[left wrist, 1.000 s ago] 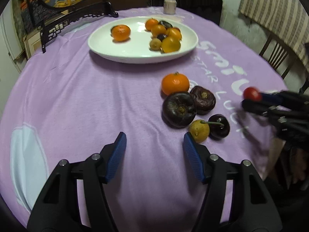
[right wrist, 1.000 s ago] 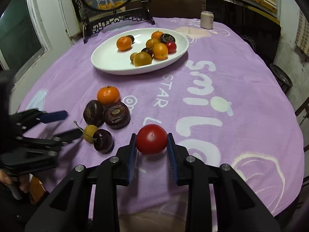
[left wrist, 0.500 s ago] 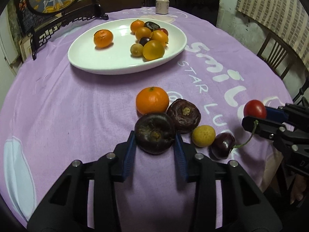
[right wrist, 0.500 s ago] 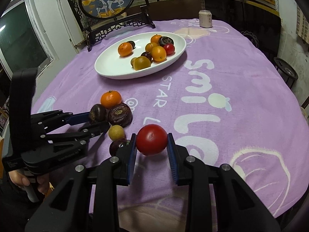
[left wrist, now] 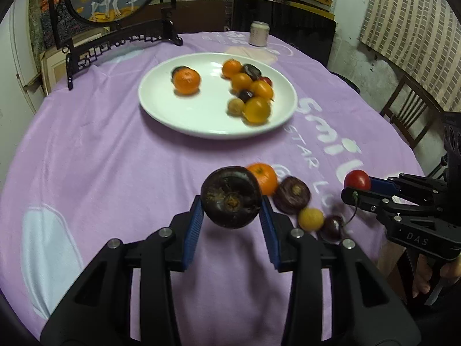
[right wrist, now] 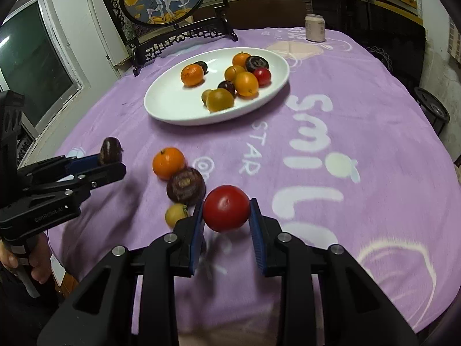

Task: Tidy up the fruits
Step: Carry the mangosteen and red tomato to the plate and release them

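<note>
My left gripper is shut on a dark purple round fruit and holds it above the cloth; it also shows in the right wrist view. My right gripper is shut on a red tomato, held over the near right of the table; the tomato also shows in the left wrist view. On the cloth lie an orange, a second dark purple fruit, a small yellow fruit and a dark cherry. A white plate further back holds several fruits.
The round table wears a purple cloth with white lettering. A small can and a dark framed round picture stand sit at the far edge. A wooden chair stands to the right.
My left gripper closed on the dark purple fruit and lifted it off the cloth. My right gripper rose a little, still holding the tomato.
</note>
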The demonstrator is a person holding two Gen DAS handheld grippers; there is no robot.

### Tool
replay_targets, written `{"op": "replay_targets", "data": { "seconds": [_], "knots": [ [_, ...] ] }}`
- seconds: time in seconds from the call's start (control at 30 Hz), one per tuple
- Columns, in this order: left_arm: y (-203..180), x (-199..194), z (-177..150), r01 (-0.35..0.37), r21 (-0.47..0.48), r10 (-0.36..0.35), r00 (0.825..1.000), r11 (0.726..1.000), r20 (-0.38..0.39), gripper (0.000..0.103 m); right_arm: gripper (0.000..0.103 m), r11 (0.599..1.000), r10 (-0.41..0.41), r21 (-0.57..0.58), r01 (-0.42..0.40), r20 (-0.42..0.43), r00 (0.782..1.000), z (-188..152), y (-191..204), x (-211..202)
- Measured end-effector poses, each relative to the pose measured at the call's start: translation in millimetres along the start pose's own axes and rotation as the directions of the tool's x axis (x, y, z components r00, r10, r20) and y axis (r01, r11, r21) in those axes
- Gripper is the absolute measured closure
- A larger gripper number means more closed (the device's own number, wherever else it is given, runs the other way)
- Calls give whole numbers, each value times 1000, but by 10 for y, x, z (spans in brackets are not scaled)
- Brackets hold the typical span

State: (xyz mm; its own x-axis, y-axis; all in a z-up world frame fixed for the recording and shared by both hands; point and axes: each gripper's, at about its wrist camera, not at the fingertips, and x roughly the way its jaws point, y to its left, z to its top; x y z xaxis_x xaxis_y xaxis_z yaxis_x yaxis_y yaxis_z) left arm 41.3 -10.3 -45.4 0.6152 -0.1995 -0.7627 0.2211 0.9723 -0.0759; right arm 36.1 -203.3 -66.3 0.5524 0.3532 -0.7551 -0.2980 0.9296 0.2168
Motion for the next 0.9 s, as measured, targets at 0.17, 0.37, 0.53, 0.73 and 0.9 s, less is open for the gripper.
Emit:
{"op": "replay_targets", "data": {
  "seconds": [0.17, 0.37, 0.53, 0.73, 0.9],
  "knots": [
    [179, 39, 315, -27, -24, 27, 999, 999, 20, 63, 72, 1000, -6, -29, 6, -3, 1000, 303, 65, 146],
    [420, 235, 1104, -70, -58, 73, 996, 996, 46, 63, 72, 994, -10, -106, 13, 21, 1000, 1096, 215, 302],
    [602, 616, 1610, -82, -108, 86, 996, 991, 27, 63, 72, 987, -64, -147, 72, 61, 996, 1697, 294, 707],
    [667, 871, 1509, -42, -107, 42, 999, 993, -1, 63, 72, 995, -54, -84, 55, 14, 998, 1669, 37, 1059],
    [582, 847, 1490, -16, -85, 17, 1000, 996, 11, 63, 72, 995, -31, -92, 32, 16, 999, 1712, 66, 1069]
  ]
}}
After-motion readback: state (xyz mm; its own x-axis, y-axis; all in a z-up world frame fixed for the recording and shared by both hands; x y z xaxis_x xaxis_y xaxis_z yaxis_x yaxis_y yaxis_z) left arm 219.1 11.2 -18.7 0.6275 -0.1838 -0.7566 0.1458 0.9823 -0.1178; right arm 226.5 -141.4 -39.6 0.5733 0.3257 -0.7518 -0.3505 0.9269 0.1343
